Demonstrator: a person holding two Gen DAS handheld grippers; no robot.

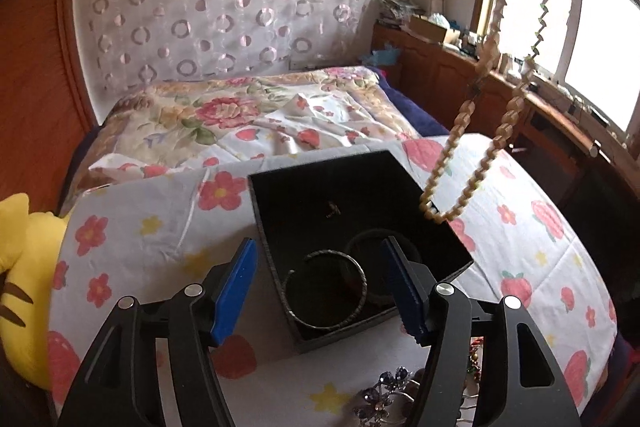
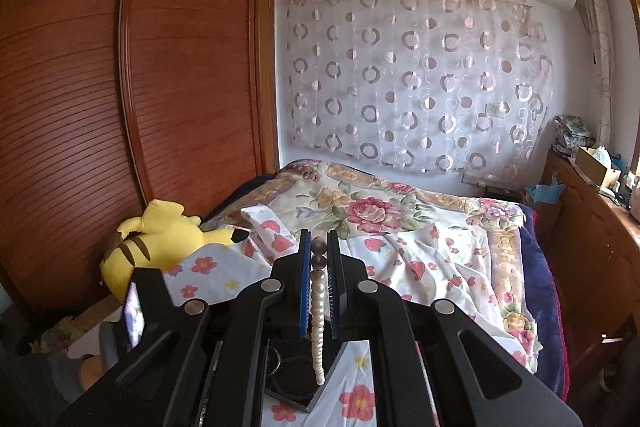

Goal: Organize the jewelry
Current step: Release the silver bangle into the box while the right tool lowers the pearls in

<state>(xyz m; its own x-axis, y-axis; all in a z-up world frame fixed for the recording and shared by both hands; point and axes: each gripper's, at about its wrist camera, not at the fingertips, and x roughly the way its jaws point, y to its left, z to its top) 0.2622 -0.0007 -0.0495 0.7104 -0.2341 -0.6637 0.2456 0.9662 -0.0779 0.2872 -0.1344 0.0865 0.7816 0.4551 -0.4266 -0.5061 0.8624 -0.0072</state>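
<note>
A black jewelry box (image 1: pixel 320 199) lies open on the flowered bed sheet, with a silver open bangle (image 1: pixel 326 291) and a dark bangle (image 1: pixel 380 247) inside. My left gripper (image 1: pixel 320 287) is open and empty, hovering low over the box's near end. My right gripper (image 2: pixel 319 247) is shut on a pearl necklace (image 2: pixel 318 327) that hangs down over the box (image 2: pixel 296 383). In the left wrist view the necklace (image 1: pixel 464 147) dangles from the upper right, its lowest loop just over the box's right edge.
A purple rhinestone hair clip (image 1: pixel 384 391) and other trinkets lie on the sheet near the left gripper. A yellow plush toy (image 2: pixel 160 251) sits at the bed's left. A wooden wardrobe (image 2: pixel 120 87) stands left, a wooden cabinet (image 1: pixel 440 67) under the window right.
</note>
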